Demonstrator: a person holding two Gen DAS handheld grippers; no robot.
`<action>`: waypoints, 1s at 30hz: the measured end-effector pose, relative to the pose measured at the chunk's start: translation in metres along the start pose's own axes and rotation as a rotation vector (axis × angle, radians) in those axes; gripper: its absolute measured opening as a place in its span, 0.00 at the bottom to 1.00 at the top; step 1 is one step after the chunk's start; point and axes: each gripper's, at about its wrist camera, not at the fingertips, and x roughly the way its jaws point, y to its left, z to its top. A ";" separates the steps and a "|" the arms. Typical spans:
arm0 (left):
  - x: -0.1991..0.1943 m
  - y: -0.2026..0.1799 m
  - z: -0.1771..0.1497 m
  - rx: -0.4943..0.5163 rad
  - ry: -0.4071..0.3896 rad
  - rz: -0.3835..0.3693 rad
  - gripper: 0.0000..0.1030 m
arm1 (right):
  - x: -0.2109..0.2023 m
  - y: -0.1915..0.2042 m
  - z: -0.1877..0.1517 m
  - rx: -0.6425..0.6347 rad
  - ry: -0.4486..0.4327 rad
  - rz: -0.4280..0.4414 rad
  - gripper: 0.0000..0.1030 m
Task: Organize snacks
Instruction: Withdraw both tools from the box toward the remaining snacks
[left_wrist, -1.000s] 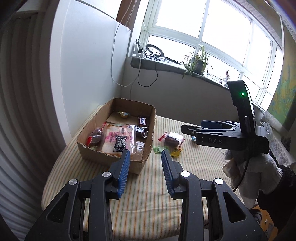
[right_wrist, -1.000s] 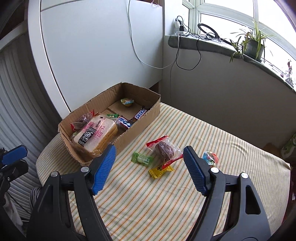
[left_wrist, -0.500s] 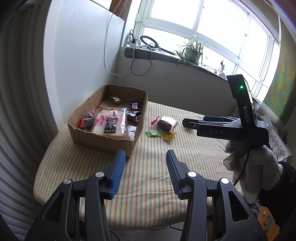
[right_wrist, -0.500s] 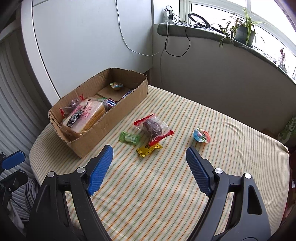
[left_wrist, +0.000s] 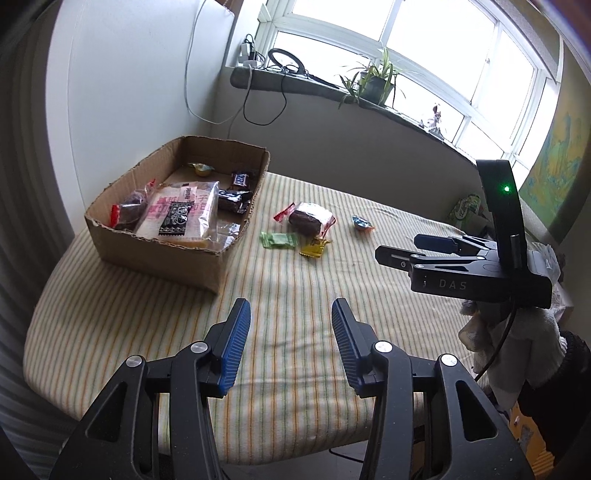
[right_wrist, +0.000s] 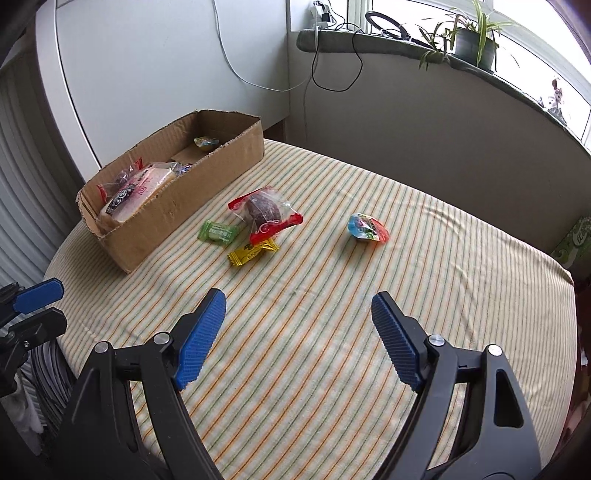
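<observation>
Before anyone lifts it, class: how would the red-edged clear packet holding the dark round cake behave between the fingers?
The cake packet probably crinkles and slips, since its film looks glossy. Its loose red ends would likely flop. The cake looks soft, so a hard squeeze may dent it.

Box (right_wrist: 177, 199) sits at surface (right_wrist: 332, 332) far-left corner, bread pack (right_wrist: 136, 192) inside. Three wrapped snacks (right_wrist: 264, 212) clustered just right of box; fourth sweet (right_wrist: 367, 227) further right, apart.

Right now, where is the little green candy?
In the right wrist view, the green candy lies on the striped tablecloth, between the cardboard box and the yellow candy.
</observation>
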 end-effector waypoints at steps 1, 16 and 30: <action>0.002 0.001 -0.001 -0.008 0.003 -0.004 0.43 | -0.001 -0.005 -0.001 0.014 -0.006 0.010 0.81; 0.063 -0.004 -0.005 -0.042 0.081 -0.046 0.43 | 0.012 -0.081 -0.016 0.141 -0.011 0.028 0.81; 0.121 -0.043 0.041 0.096 0.099 -0.010 0.43 | 0.058 -0.085 0.028 -0.015 -0.009 0.061 0.81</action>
